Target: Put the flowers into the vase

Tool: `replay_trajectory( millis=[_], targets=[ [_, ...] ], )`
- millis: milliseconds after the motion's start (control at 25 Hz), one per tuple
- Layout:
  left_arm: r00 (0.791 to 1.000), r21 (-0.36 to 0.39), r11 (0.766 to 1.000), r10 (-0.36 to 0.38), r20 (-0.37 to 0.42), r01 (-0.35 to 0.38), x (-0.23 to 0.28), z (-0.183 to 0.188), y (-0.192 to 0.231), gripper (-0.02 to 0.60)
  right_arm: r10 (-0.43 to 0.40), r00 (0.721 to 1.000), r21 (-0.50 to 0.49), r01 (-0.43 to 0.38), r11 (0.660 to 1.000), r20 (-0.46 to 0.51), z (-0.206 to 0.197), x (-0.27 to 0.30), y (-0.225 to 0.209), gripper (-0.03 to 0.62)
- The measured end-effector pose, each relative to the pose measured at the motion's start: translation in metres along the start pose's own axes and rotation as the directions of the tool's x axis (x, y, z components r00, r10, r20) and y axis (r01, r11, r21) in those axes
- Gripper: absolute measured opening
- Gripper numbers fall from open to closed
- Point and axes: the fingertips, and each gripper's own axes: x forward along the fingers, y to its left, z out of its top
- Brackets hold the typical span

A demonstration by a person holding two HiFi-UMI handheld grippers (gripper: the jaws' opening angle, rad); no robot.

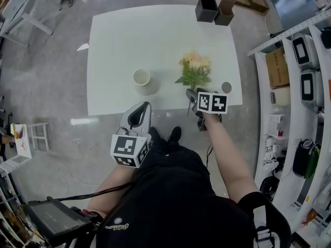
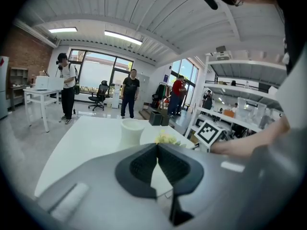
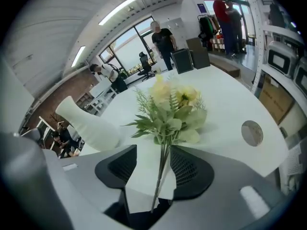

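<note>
Nearest, the left tongs (image 1: 138, 115) hang just short of the bench (image 1: 155, 35) edge, pads pressed together on nothing, likely in reserve to steady the vase. At the near edge the right tongs (image 3: 158, 169) stand spread. The stems (image 3: 163, 152) run between the pads unpinched, which looks like a line-up low on the stalks so the blooms stay free. The flowers (image 1: 195, 68) lie on the bench, heads pointing away. The vase (image 1: 143, 80) stands upright to their left, apart. Two boxes (image 1: 214, 10) sit at the far edge.
</note>
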Motion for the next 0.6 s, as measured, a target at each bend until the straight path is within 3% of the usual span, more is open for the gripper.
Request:
replay_trajectory(
  millis=[160,440,600],
  targets=[
    [1.0,-0.003,1.0,-0.001,-0.003,0.001,-0.001,-0.002,0.0,0.008,-0.032,0.997,0.036,0.035,0.999,-0.065,0.006,0.013,-0.022,0.222],
    [1.0,-0.013,1.0,0.001,0.003,-0.001,-0.002,0.0,0.006,0.008,0.032,0.979,0.121,-0.008,0.993,-0.2,-0.002,0.037,-0.028,0.233],
    [1.0,-0.007,1.0,-0.003,0.005,0.003,0.0,0.0,0.007,0.008,-0.009,0.97,0.093,0.032,0.995,-0.242,-0.003,0.039,-0.038,0.172]
  ],
)
